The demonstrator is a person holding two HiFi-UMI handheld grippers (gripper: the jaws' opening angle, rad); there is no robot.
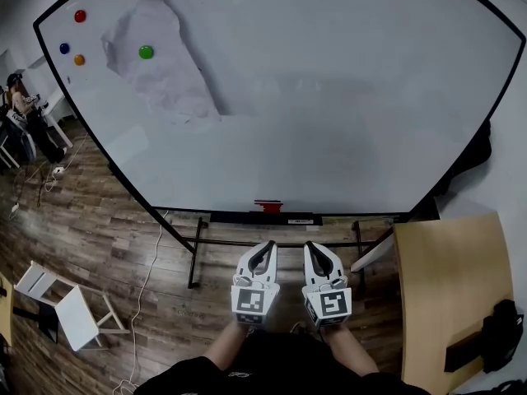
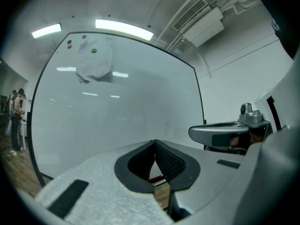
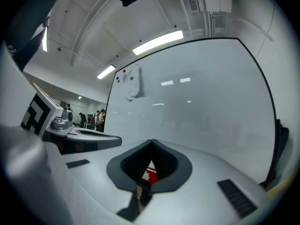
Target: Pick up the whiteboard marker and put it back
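Observation:
A big whiteboard [image 1: 329,97] fills the head view. On its bottom tray [image 1: 263,218] lies a small red and white item [image 1: 268,206], too small to tell whether it is the marker. It shows again through the jaw gap in the right gripper view [image 3: 151,174], and as a red sliver [image 2: 156,177] in the left gripper view. My left gripper [image 1: 268,246] and right gripper [image 1: 311,248] hang side by side below the tray, well short of it. Both are shut with nothing in them, tips meeting in the left gripper view [image 2: 155,142] and the right gripper view [image 3: 151,142].
A sheet of paper [image 1: 160,64] is pinned by a green magnet [image 1: 146,52]; red, blue and orange magnets sit at the board's top left. A wooden table [image 1: 449,286] with a black item [image 1: 498,336] stands right. A white stool [image 1: 66,303] and a floor cable lie left; a person [image 1: 20,109] stands far left.

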